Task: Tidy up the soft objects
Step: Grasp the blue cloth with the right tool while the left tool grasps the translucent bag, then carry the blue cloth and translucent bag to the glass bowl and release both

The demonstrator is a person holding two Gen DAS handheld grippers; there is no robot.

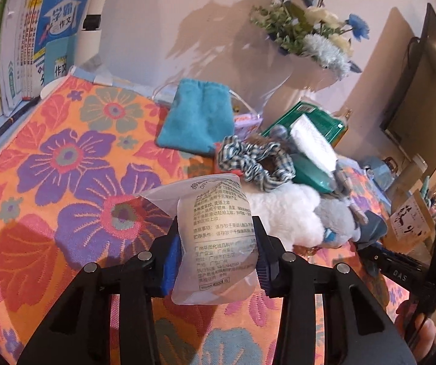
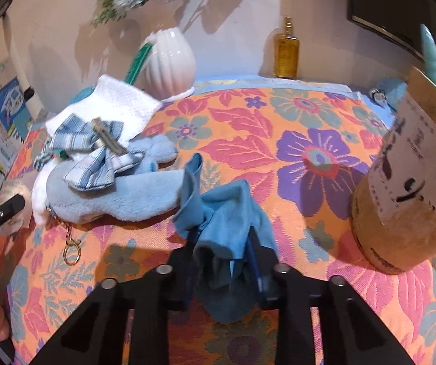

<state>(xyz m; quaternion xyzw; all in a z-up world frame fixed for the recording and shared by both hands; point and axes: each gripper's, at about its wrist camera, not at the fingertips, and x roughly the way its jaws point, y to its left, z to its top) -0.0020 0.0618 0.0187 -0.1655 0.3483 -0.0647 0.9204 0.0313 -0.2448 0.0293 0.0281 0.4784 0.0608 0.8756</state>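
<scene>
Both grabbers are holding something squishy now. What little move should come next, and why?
Probably carry the blue cloth over to the heap of soft things by the blue plush toy and let go. The right hand-held gripper is shut on it, and the left hand-held gripper already holds the plastic packet near that heap.

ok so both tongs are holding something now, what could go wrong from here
1. The left tongs grip a slick plastic pouch around its puffy middle; it could slide out or get crushed.
2. The blue cloth in the right tongs hangs loose and may snag the plush toy or its key chain.
3. The brown tube stands close on the right; a swing could tip it.
</scene>
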